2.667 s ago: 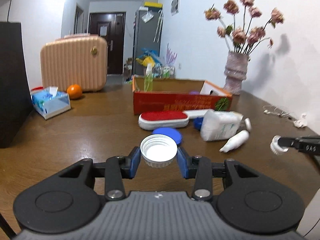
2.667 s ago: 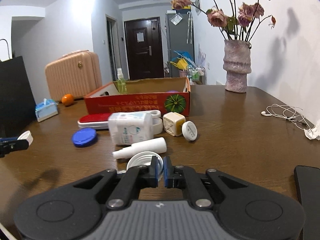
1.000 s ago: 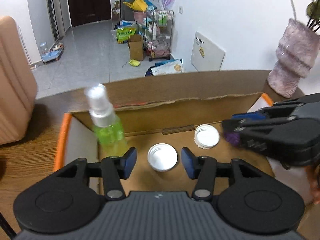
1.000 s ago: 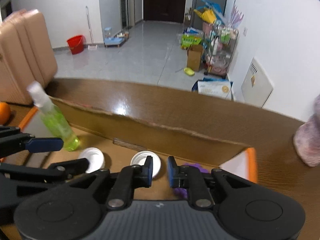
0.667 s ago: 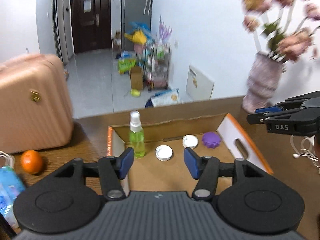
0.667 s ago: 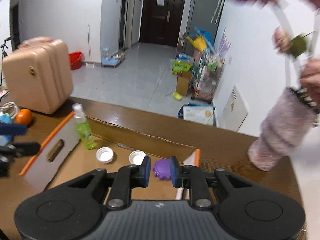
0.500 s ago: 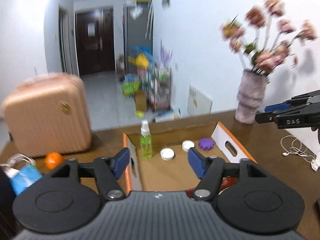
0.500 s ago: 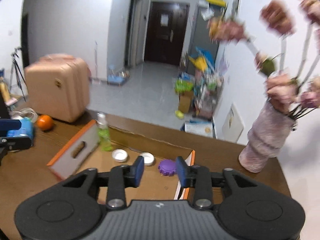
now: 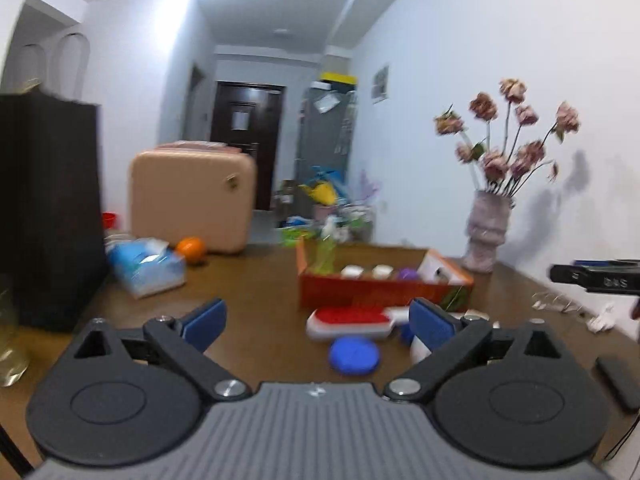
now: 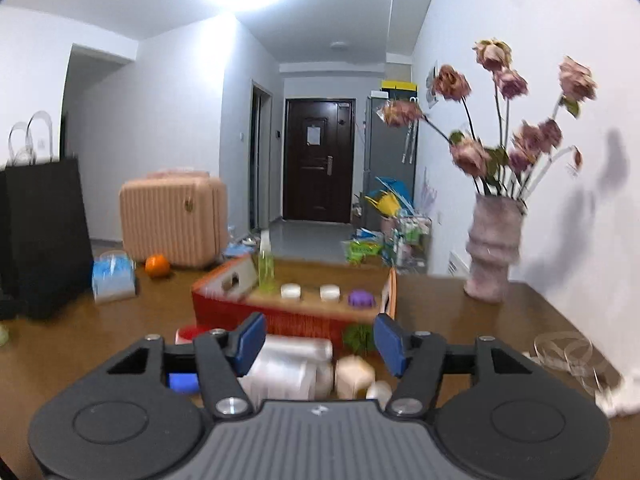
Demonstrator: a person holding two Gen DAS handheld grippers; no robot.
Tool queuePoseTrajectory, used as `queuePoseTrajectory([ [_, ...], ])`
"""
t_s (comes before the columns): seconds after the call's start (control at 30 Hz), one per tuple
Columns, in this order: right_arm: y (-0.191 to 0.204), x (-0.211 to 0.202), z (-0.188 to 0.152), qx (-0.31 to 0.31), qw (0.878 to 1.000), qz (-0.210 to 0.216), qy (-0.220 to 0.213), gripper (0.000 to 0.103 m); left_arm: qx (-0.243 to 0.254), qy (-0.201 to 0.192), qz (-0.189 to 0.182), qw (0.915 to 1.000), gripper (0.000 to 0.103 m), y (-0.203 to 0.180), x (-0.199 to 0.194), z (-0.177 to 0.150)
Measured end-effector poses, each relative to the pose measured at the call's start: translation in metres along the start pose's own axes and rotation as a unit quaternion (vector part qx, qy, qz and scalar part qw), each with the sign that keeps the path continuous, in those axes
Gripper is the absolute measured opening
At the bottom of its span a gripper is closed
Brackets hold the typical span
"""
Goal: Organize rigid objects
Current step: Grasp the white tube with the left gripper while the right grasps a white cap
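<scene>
Left gripper: the black two-finger left gripper with blue pads (image 9: 318, 322) is spread wide and carries nothing.
Right gripper: the black two-finger right gripper with blue pads (image 10: 320, 340) is likewise wide apart and empty.
Box: the shallow red-and-orange cardboard box (image 9: 384, 290) sits on the brown wooden table (image 9: 256, 280), holding a green spray bottle (image 10: 265, 270), two white plastic caps (image 10: 310, 291) and a purple ridged cap (image 10: 361, 299) in a row.
Loose items: in front of the box, on its near side, lie a red-topped white lint brush (image 9: 350, 322), a flat round blue plastic lid (image 9: 354, 354), a white squat plastic bottle (image 10: 286, 364), a cream cube-shaped block (image 10: 354, 376) and a small white round cap (image 10: 378, 392).
Left side relation: the blue lid lies just ahead of the left gripper and a little right of its centre line, with the brush right behind it, long axis running across the view.
Right side relation: the white bottle lies straight ahead between the right fingers' line, on its side with its long axis crosswise, probably, as motion blur smears its outline; the cube and small cap sit just right of it.
Nearer hand: left for the lid and brush, right for the bottle, cube and cap, as I judge it.
Next move: each gripper would need to go forward and down.
</scene>
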State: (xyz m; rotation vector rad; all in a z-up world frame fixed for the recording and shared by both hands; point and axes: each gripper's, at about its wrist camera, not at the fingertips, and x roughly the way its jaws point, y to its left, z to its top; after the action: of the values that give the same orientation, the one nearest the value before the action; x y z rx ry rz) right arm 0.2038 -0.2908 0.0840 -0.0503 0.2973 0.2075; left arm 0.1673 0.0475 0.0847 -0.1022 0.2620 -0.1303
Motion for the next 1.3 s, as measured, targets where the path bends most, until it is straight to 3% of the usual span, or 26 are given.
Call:
queuePoseTrajectory([
  [0.17,0.026,-0.038,-0.066,0.017,1.000,0.004,0.016,0.062,0.014,0.001,0.049,0.9987,0.102,-0.001,-0.041,-0.051],
  [0.33,0.048,-0.054,-0.102,0.015,0.999,0.014,0.051,0.062,0.034,0.027,0.027,0.9987,0.102,-0.010,-0.053,-0.081],
  [0.43,0.053,-0.055,-0.105,-0.007,0.999,-0.004,0.052,0.063,0.054,0.031,0.030,0.9976,0.102,-0.014,-0.049,-0.087],
  [0.63,0.047,-0.037,-0.105,0.011,0.998,-0.009,0.063,0.063,0.060,0.052,0.019,0.9967,0.102,-0.018,-0.035,-0.094],
  [0.9,0.022,-0.001,-0.105,0.030,0.996,-0.021,0.083,0.063,0.079,0.092,0.004,0.9926,0.101,-0.031,0.011,-0.094],
  [1.03,-0.004,0.026,-0.095,0.028,0.995,-0.038,0.088,0.063,0.084,0.097,-0.020,0.9916,0.101,-0.050,0.044,-0.084],
  [1.2,-0.039,0.068,-0.078,0.025,0.992,-0.062,0.104,0.067,0.069,0.113,-0.111,0.9849,0.099,-0.088,0.094,-0.072],
  [1.3,-0.051,0.093,-0.068,0.024,0.992,-0.053,0.109,0.068,0.093,0.118,-0.139,0.9788,0.093,-0.114,0.121,-0.072],
])
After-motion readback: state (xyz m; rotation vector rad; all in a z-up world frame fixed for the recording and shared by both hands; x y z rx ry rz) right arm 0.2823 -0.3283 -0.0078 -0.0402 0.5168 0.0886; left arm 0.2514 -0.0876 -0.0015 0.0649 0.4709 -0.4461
